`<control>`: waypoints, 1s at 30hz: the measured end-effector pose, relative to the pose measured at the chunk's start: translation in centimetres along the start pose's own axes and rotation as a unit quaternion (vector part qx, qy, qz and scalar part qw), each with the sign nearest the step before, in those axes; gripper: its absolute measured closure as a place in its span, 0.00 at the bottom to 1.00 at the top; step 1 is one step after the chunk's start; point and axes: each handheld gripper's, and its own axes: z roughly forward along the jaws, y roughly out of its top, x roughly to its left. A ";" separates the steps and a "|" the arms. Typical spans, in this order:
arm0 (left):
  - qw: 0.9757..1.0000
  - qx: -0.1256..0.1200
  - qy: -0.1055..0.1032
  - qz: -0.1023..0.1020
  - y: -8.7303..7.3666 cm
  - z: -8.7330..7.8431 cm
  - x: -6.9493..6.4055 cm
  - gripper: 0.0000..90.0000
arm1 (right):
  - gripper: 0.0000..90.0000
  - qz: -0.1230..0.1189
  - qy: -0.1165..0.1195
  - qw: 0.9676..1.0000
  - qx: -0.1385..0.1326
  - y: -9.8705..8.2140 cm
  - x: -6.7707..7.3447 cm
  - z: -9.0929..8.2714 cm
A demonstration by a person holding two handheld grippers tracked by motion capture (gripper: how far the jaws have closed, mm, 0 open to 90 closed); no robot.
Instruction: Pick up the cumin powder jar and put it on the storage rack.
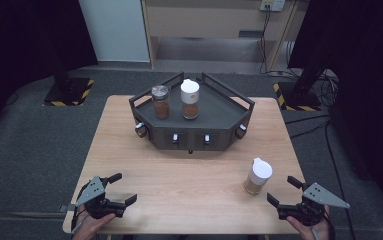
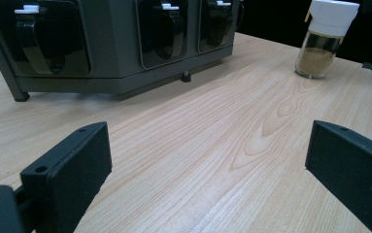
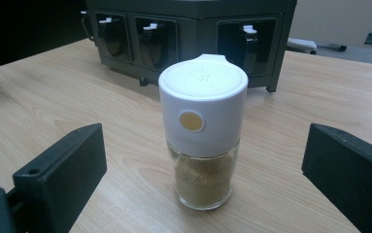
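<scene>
A: Item one, the white-capped spice jar [image 3: 202, 131]?
B: Upright on the table [image 1: 179, 175], in front of the dark rack [image 1: 191, 117] and off its right corner, well apart from it. Clear glass, tan powder in the lower part, white cap with a small round beige dot on its side. No readable writing or brand on it.

A: Right tongs [image 1: 284, 191]?
B: Just beside that jar, on its near side, jaws spread wide; in the right gripper view the jar stands between and beyond them, untouched.

A: Left tongs [image 1: 122, 189]?
B: Near the table's front left corner, well apart from the jar, jaws also apart with bare wood between them.

A: Rack contents?
B: On its top tray, a brown spice jar with a metal lid [image 1: 160, 101] and just to its right a second white-capped jar [image 1: 190, 99]. White-tipped levers show in the front slots. No legible labels anywhere.
</scene>
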 end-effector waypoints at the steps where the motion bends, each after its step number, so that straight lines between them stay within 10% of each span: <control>1: 1.000 0.000 0.000 0.000 0.0 0.0 0.0 0.02 | 0.03 0.001 0.000 1.000 0.001 0.0 0.0 0.0; 30: 1.000 -0.003 0.013 -0.001 -0.1 -0.2 -0.2 0.01 | 0.04 0.000 0.011 1.000 0.029 3.6 -0.2 2.9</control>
